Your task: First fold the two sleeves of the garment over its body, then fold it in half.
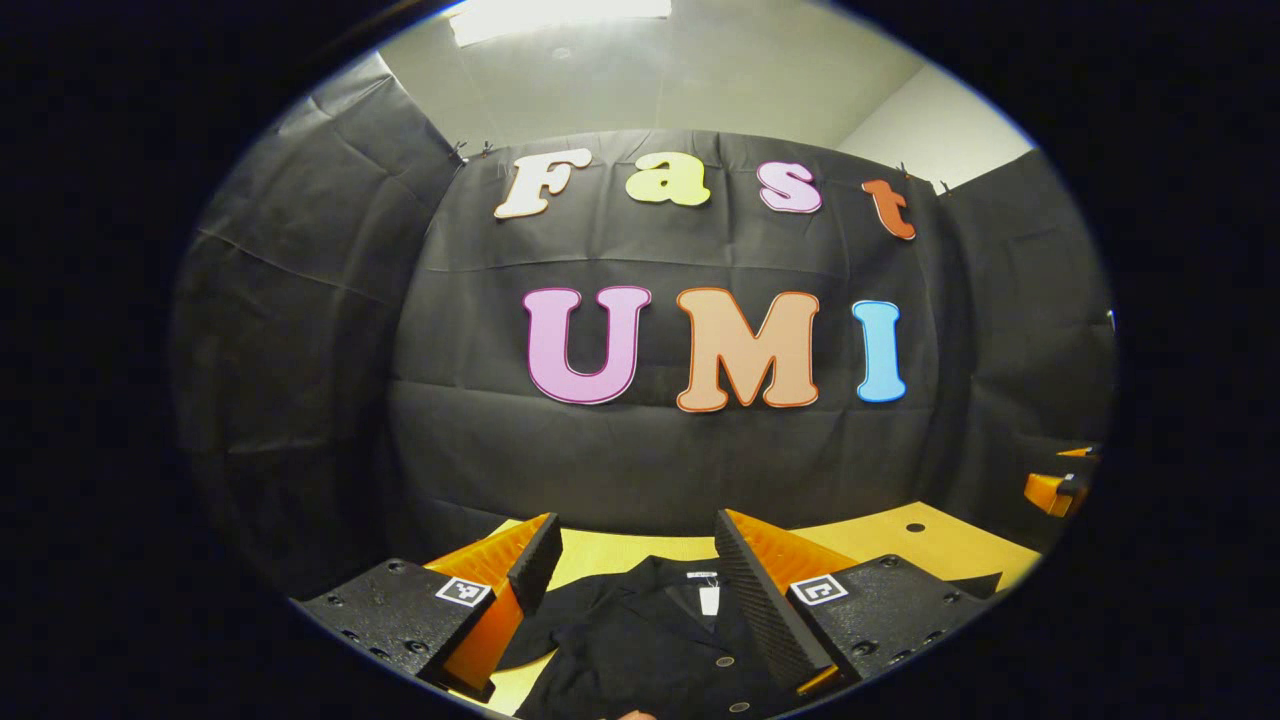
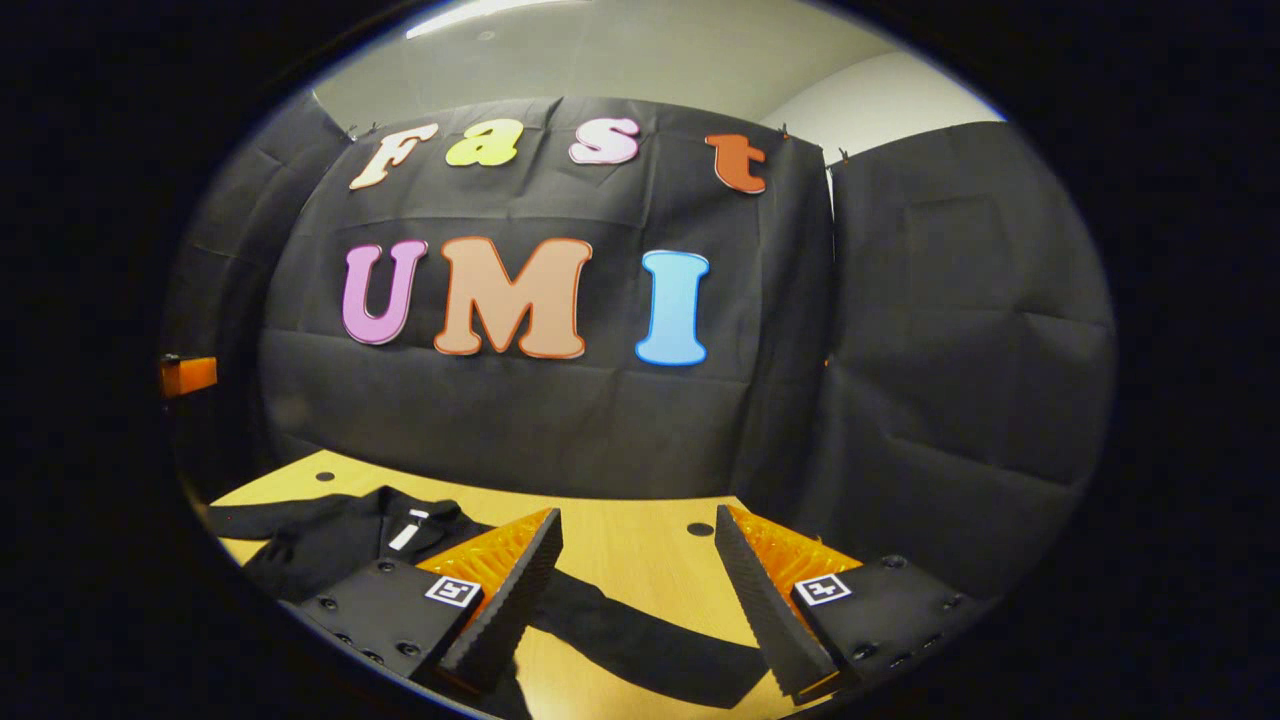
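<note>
Looking along our left gripper (image 1: 630, 560), we see its fingers spread wide with nothing between them, held above the table (image 1: 900, 540) over the collar of the black shirt (image 1: 640, 640), which lies flat with its buttons showing. Further right, our right gripper (image 2: 640, 560) is just as wide open and empty, hanging over the yellow tabletop where one long sleeve (image 2: 650, 640) stretches out sideways from the shirt's body.

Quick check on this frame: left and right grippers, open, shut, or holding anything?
Left gripper: open, holding nothing, above the dark garment's collar.
Right gripper: open, holding nothing, above a spread sleeve on the table.
</note>
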A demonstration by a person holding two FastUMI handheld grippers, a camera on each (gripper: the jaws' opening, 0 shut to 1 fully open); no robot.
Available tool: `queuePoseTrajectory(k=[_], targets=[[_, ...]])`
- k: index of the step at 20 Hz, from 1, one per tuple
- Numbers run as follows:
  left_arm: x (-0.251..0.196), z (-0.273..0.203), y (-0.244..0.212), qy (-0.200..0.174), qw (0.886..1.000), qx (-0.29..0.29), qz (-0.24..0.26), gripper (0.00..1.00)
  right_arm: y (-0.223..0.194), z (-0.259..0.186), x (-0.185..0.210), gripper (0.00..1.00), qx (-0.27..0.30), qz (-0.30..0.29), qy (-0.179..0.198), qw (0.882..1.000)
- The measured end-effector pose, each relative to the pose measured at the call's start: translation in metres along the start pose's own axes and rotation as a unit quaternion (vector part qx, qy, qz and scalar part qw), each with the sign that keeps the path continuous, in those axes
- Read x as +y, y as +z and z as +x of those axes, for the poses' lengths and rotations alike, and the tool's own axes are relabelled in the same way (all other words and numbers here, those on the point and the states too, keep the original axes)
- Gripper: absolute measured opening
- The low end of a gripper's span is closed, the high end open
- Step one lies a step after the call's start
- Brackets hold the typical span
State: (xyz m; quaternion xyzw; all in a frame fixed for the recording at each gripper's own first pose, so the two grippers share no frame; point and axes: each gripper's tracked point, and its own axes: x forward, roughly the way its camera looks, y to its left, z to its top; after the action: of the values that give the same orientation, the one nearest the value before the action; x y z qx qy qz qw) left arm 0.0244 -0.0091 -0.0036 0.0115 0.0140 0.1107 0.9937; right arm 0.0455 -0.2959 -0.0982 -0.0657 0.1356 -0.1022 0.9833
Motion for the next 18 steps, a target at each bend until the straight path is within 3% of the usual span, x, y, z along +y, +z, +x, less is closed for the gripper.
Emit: queuePoseTrajectory(k=[10, 18], targets=[[-0.046, -0.007, -0.003, 0.017, 1.000, 0.008, 0.015, 0.93, -0.096, 0.035, -0.067, 0.98, 0.095, -0.022, -0.009, 0.995], [-0.083, -0.014, -0.012, 0.041, 0.999, 0.015, 0.024, 0.93, -0.179, 0.062, -0.104, 0.99, 0.206, -0.035, 0.032, 0.977]])
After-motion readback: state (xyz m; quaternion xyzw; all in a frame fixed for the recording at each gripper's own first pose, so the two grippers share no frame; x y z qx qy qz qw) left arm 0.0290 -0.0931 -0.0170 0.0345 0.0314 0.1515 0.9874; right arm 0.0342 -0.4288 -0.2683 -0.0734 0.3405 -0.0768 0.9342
